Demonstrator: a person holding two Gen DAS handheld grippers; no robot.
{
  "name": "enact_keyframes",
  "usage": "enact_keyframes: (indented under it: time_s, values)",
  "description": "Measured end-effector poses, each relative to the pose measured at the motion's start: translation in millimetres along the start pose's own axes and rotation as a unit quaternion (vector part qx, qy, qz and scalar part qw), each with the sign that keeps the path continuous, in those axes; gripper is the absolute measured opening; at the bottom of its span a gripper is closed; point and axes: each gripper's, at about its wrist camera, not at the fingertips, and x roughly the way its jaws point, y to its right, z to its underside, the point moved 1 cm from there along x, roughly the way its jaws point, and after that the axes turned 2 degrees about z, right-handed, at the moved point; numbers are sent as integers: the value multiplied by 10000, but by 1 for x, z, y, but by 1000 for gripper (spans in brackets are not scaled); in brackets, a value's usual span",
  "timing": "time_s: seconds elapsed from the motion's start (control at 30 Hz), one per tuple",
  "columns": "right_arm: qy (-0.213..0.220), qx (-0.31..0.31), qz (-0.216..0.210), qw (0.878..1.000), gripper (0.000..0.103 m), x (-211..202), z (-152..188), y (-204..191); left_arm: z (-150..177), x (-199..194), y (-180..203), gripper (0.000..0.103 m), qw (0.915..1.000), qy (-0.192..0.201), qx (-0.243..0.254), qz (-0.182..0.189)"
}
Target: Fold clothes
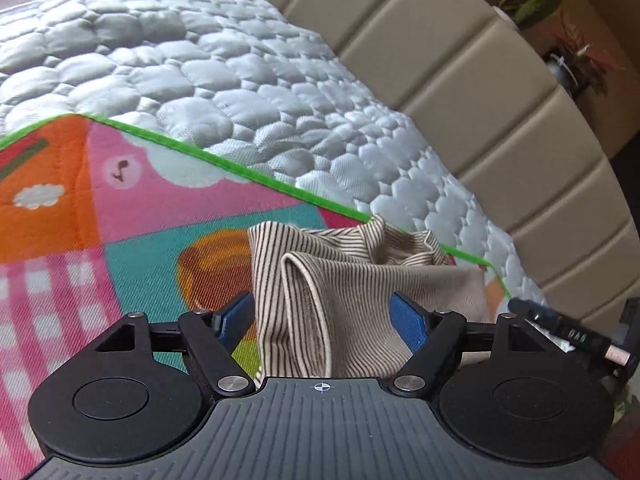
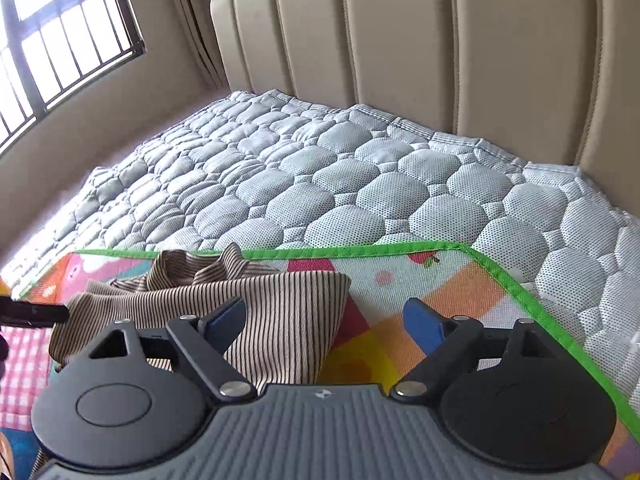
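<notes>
A beige garment with thin dark stripes lies bunched on a colourful play mat with a green border. In the left wrist view my left gripper is open, its blue fingers spread wide with a raised fold of the garment between them. In the right wrist view the striped garment sits left of centre on the mat. My right gripper is open; its left finger lies over the cloth's edge and its right finger is over bare mat. The garment's near part is hidden behind both gripper bodies.
The mat lies on a grey quilted bed cover. A beige padded headboard stands behind it. A barred window is at the far left, potted plants beyond the headboard. The other gripper's black tip shows at the right.
</notes>
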Motion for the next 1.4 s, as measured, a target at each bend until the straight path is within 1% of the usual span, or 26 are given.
enact_keyframes:
  time_s: [0.03, 0.1, 0.17, 0.2, 0.27, 0.33, 0.37, 0.43, 0.5, 0.53, 0.57, 0.6, 0.63, 0.7, 0.83, 0.9, 1.03, 1.1, 1.17, 1.23, 1.27, 1.33, 1.37, 1.4]
  values:
    - [-27, 102, -163, 9998, 85, 3, -6, 7, -1, 9, -2, 76, 10000, -83, 37, 32]
    - [-282, 276, -399, 9984, 85, 27, -7, 14, -3, 25, -7, 76, 9997, -206, 107, 116]
    - [-533, 445, -631, 9956, 83, 50, -9, 20, -6, 34, -7, 77, 9994, -159, 208, 240]
    - [-619, 455, -706, 9945, 80, 59, -6, 18, -7, 38, -6, 77, 9991, -120, 261, 306]
    - [-571, 278, -861, 9943, 80, 70, -2, 5, -12, 46, -4, 78, 9987, -61, 392, 318]
    - [-606, 151, -1189, 9909, 77, 76, -5, -10, -17, 54, -2, 77, 9980, -5, 556, 287]
    - [-624, 80, -1338, 9890, 73, 79, -6, -18, -19, 58, 1, 77, 9975, 22, 666, 252]
    - [-659, -268, -1244, 9897, 66, 86, -8, -31, -22, 66, 6, 78, 9956, 73, 913, 195]
    - [-676, -489, -1228, 9889, 49, 88, -11, -38, -23, 72, 12, 76, 9928, 125, 1181, 135]
    - [-677, -544, -1255, 9883, 44, 88, -13, -39, -23, 73, 14, 69, 9921, 146, 1241, 81]
    - [-679, -593, -1285, 9876, 32, 87, -14, -39, -23, 73, 15, 62, 9918, 166, 1268, 16]
    - [-700, -565, -1351, 9867, 29, 83, -15, -38, -23, 73, 16, 39, 9914, 186, 1294, -50]
    - [-684, -639, -1342, 9865, 27, 74, -15, -39, -23, 71, 17, 31, 9915, 165, 1291, -36]
    - [-651, -788, -1328, 9859, 24, 57, -14, -42, -21, 63, 21, 29, 9920, 89, 1255, 62]
    - [-581, -1155, -1418, 9814, 23, -4, -6, -55, -5, 21, 49, 28, 9867, -63, 1611, 196]
    - [-604, -1320, -1377, 9798, 23, -34, 7, -61, 6, -6, 66, 28, 9824, -107, 1848, 238]
    - [-650, -1649, -1295, 9756, 23, -95, 33, -72, 39, -52, 90, 28, 9754, -318, 2173, 174]
    - [-679, -1814, -1251, 9731, 23, -125, 47, -78, 63, -68, 97, 28, 9735, -578, 2208, 105]
    - [-867, -2013, -1140, 9690, 23, -145, 75, -83, 92, -80, 100, 31, 9677, -858, 2369, -60]
    - [-1049, -2263, -933, 9639, 25, -159, 105, -85, 120, -92, 102, 37, 9598, -1136, 2554, -243]
    - [-1127, -2386, -837, 9609, 27, -166, 119, -85, 131, -99, 102, 38, 9575, -1216, 2599, -292]
    - [-1224, -2565, -707, 9562, 31, -179, 141, -82, 151, -115, 99, 46, 9546, -1324, 2644, -352]
    - [-1230, -2510, -676, 9578, 37, -186, 146, -79, 156, -122, 96, 54, 9561, -1330, 2588, -347]
    - [-1235, -2455, -646, 9593, 47, -193, 151, -75, 159, -130, 94, 61, 9588, -1315, 2496, -327]
